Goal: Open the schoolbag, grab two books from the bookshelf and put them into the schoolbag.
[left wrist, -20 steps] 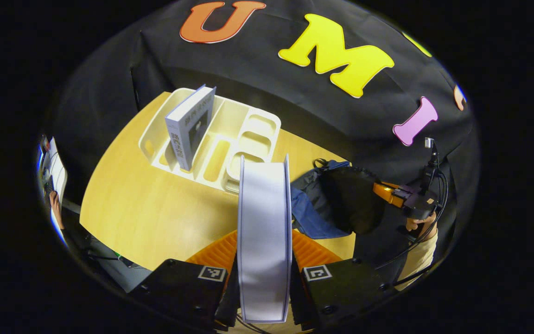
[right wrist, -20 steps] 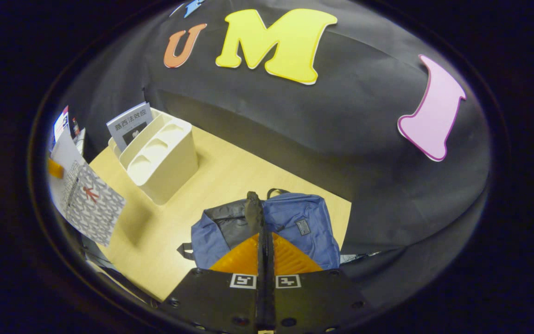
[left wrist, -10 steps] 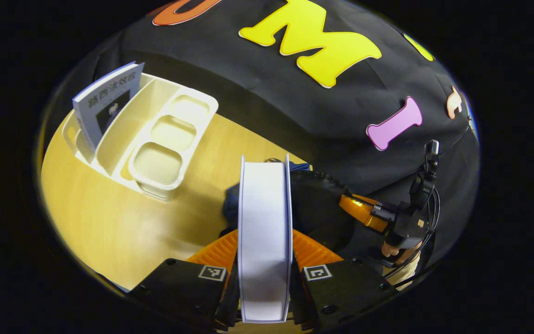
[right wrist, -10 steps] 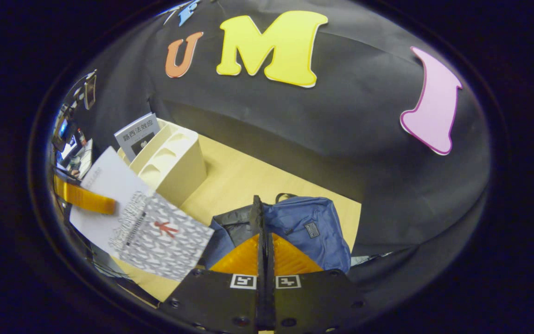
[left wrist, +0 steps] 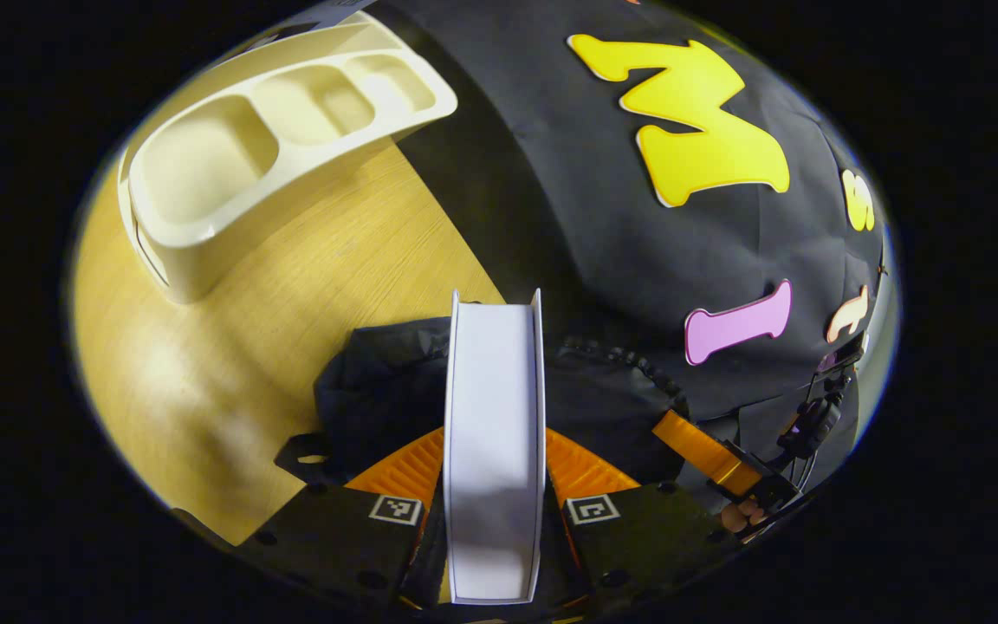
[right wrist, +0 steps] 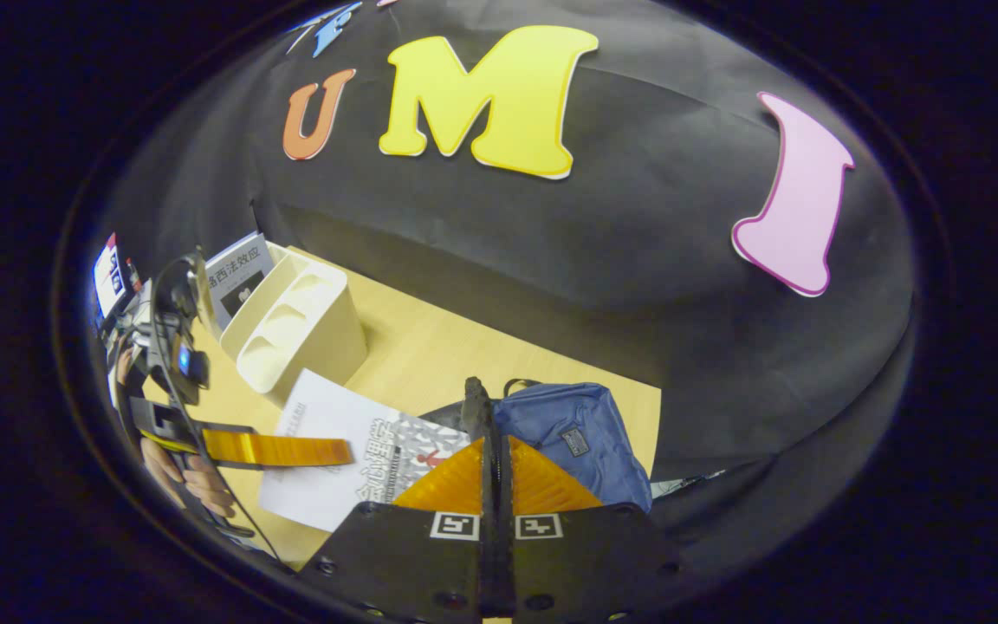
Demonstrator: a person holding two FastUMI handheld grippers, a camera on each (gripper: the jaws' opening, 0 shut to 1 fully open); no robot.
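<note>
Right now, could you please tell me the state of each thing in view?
Schoolbag: open, resting on the table.
White book: clamped edge-on above the bag opening.
Second book: upright in the bookshelf.
Left claw: shut on the white book.
Right claw: shut on the bag's flap edge.

- The table (left wrist: pixel 230 347) looks like pale wood with a fine grain and a soft sheen.
- The bookshelf (left wrist: pixel 204 173) is smooth cream plastic, faintly glossy.
- The schoolbag (right wrist: pixel 581 433) is matt blue woven cloth; its lining (left wrist: pixel 378 390) is dark, crinkled fabric.
- The book (left wrist: pixel 492 433) shows matt white paper; its cover (right wrist: pixel 334 433) is smooth printed paper.
- The booth wall (right wrist: pixel 638 260) is matt black cloth.
</note>
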